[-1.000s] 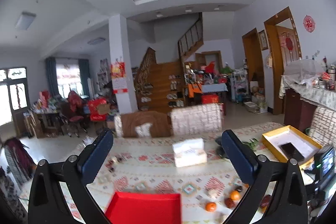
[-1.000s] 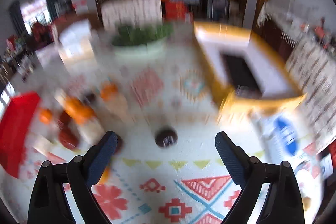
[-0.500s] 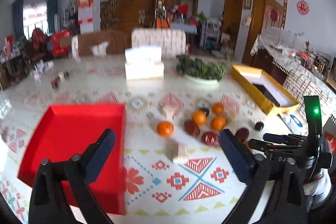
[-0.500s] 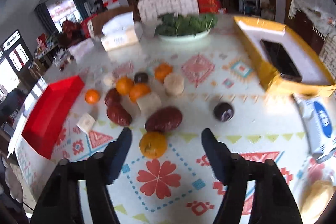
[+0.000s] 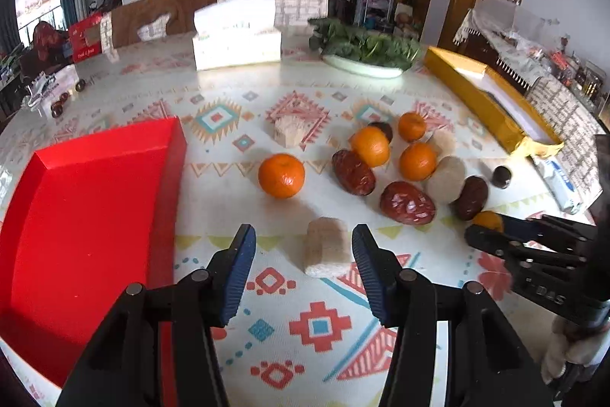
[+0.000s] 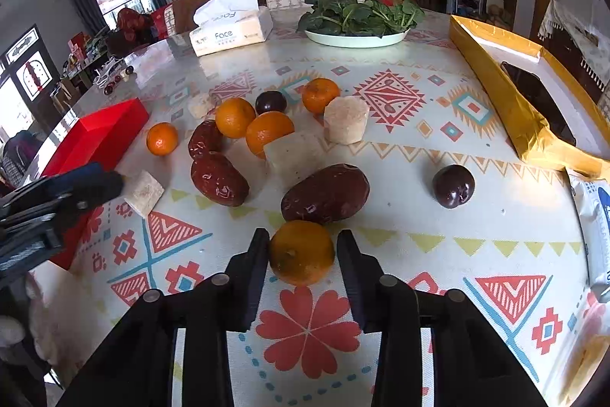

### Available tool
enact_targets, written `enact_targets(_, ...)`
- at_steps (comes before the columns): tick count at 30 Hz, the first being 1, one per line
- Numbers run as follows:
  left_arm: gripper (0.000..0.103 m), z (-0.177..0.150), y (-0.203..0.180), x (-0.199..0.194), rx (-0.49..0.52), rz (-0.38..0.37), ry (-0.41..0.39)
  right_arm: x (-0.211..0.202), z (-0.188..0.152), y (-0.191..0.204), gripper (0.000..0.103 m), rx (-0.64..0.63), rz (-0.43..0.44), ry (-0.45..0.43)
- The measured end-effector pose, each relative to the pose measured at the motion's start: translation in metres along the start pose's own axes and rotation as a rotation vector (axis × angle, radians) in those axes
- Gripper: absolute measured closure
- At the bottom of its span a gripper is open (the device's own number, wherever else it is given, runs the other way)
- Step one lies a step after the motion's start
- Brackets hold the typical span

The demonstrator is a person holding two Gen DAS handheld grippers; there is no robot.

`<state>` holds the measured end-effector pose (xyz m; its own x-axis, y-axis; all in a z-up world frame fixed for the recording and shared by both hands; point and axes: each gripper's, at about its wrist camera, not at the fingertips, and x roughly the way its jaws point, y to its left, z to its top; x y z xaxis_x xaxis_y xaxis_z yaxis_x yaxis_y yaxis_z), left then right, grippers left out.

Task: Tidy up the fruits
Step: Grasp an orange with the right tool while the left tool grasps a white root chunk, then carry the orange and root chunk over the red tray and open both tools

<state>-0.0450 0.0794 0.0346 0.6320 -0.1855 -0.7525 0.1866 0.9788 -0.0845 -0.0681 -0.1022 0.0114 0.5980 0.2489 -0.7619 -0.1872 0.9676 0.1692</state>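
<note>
1. Left wrist view: the left gripper (image 5: 301, 246) hangs low over the patterned tablecloth (image 5: 316, 327) with its blue-padded fingers (image 5: 240, 266) spread apart, a pale rice-cake block (image 5: 326, 246) lying between them, touched by neither. The red tray (image 5: 87, 216) sits just to its left. Ahead lie a lone mandarin (image 5: 281, 175), three more mandarins (image 5: 417, 161) and several dark red dates (image 5: 407, 203). At far right the right gripper (image 5: 492, 227) reaches in at table level, an orange fruit at its tips. A tissue box (image 5: 236, 37), a plate of greens (image 5: 362, 44) and a yellow box (image 5: 492, 102) stand farther back.

2. Right wrist view: the right gripper (image 6: 302, 246) straddles an orange (image 6: 302, 252) near the table's front edge. Its left finger (image 6: 255, 266) touches the fruit; a sliver of cloth shows on the other side, so it is not yet clamped. A large date (image 6: 326, 193) lies just beyond the orange, a dark plum (image 6: 453, 185) off to the right. The left gripper (image 6: 95, 182) shows at the left edge beside the rice-cake block (image 6: 144, 192).
</note>
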Motion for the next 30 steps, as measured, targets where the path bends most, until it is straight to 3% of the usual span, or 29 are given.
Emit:
enact_targets(8,0.051,0.001,-0.005,0.022,0.023,-0.028,0.054,0.001,0.000,0.000,0.066,0.002,0.012,0.001)
enact_targets(12,0.074,0.003,-0.007,0.025,0.024,-0.042,0.054,0.001,0.000,0.000,0.066,0.002,0.015,-0.003)
enact_targets(15,0.074,0.002,-0.005,0.024,0.007,-0.065,0.051,0.001,-0.001,0.000,0.067,0.007,0.019,-0.006)
enact_targets(23,0.074,0.004,0.018,-0.038,-0.090,-0.099,-0.078,-0.018,-0.004,0.005,0.067,0.024,0.064,-0.040)
enact_targets(30,0.074,-0.009,0.085,-0.092,-0.206,0.010,-0.184,-0.047,0.009,0.043,0.067,-0.019,0.184,-0.082)
